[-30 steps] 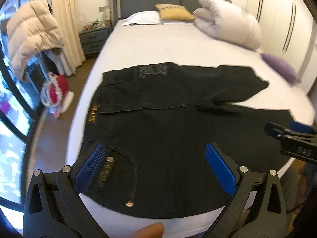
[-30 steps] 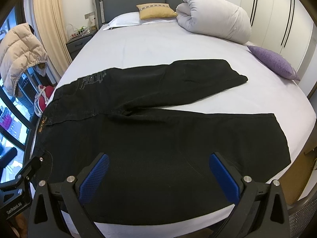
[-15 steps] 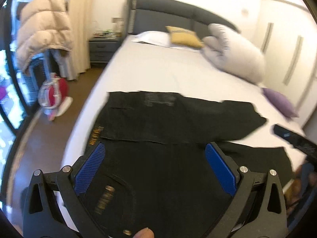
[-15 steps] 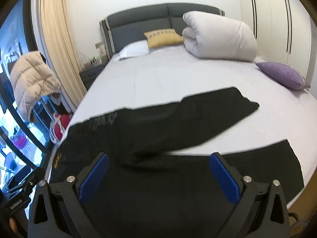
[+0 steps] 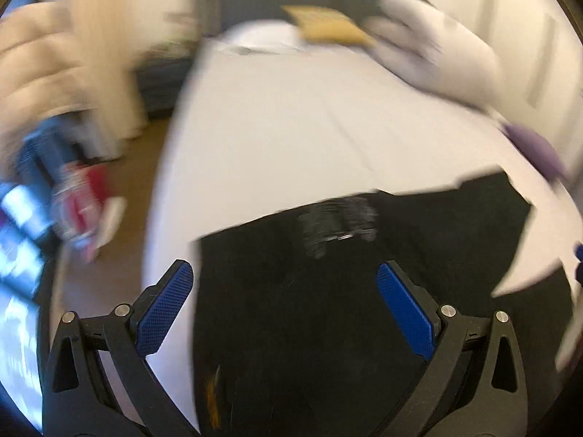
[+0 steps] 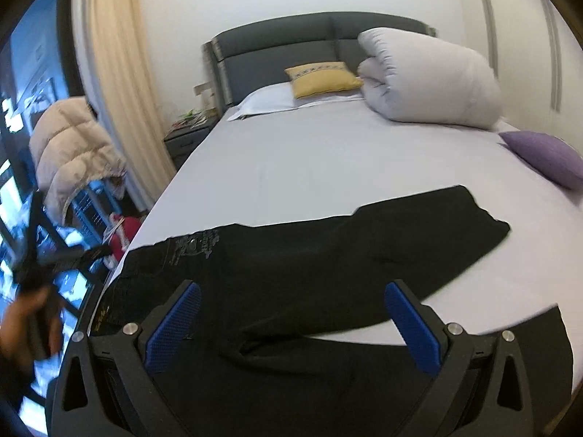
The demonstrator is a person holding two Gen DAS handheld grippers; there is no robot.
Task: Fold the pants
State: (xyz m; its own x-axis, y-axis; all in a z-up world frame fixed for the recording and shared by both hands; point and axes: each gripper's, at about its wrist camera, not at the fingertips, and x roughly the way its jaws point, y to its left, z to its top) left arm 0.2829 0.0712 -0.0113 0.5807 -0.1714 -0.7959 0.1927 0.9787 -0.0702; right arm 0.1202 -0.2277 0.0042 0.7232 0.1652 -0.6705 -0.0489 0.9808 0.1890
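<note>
The pants (image 6: 291, 276) lie across the near end of the bed (image 6: 328, 160); duvet (image 6: 426, 80) and pillows (image 6: 324, 78) sit at its head, behind them.

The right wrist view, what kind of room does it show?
A bedroom, most likely: a bed with a grey headboard, a rolled duvet, and a nightstand beside it.

A home bedroom — bed (image 6: 328, 167), headboard (image 6: 291, 47), pillows (image 6: 322, 79).
</note>
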